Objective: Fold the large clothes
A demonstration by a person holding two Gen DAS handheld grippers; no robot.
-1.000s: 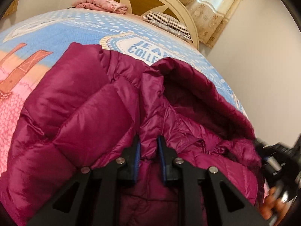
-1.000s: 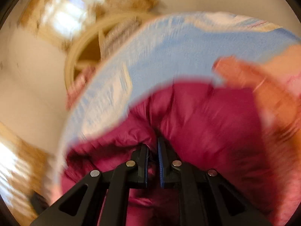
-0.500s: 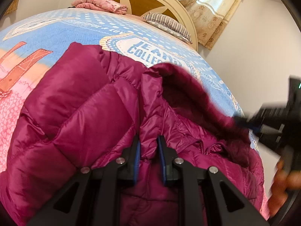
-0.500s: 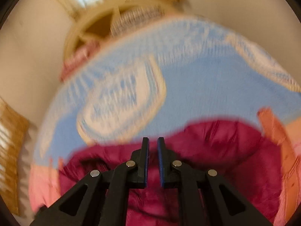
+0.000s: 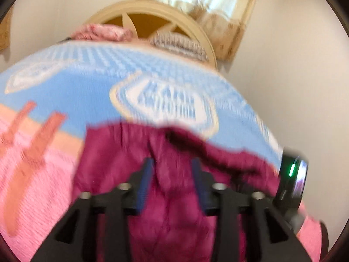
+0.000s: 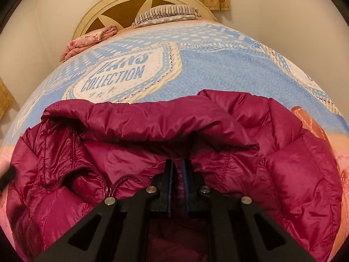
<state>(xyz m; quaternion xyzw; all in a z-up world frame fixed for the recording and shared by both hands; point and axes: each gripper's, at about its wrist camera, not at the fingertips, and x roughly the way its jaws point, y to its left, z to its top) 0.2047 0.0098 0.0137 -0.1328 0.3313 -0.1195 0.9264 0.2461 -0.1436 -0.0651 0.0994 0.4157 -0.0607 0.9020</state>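
The right gripper (image 6: 177, 170) sits low over the magenta puffer jacket (image 6: 218, 135), its jaws drawn close together with only a thin slot between them. Whether any fabric is caught in that slot can't be told from this angle, though the tips do sit right at the edge under the hood (image 6: 139, 120). The left gripper (image 5: 172, 172) has its jaws spread apart, nothing held, with the jacket bulging up between the fingers — that view is smeared with motion blur.

The jacket itself lies on the blue and pink bedspread (image 6: 218, 65), near the foot end, hood toward the headboard (image 6: 122, 2).

What could go wrong? The shell looks slick and puffy, so a shallow pinch would probably slide off as soon as it's lifted. With only one side maybe held, the fold could drag lopsided and bunch the hood under. The zipper pull (image 6: 108, 191) is right beside the right fingers and could snag. Further back, the striped pillow (image 6: 165, 13) and the pink bundle (image 6: 87, 41) look well out of the way.
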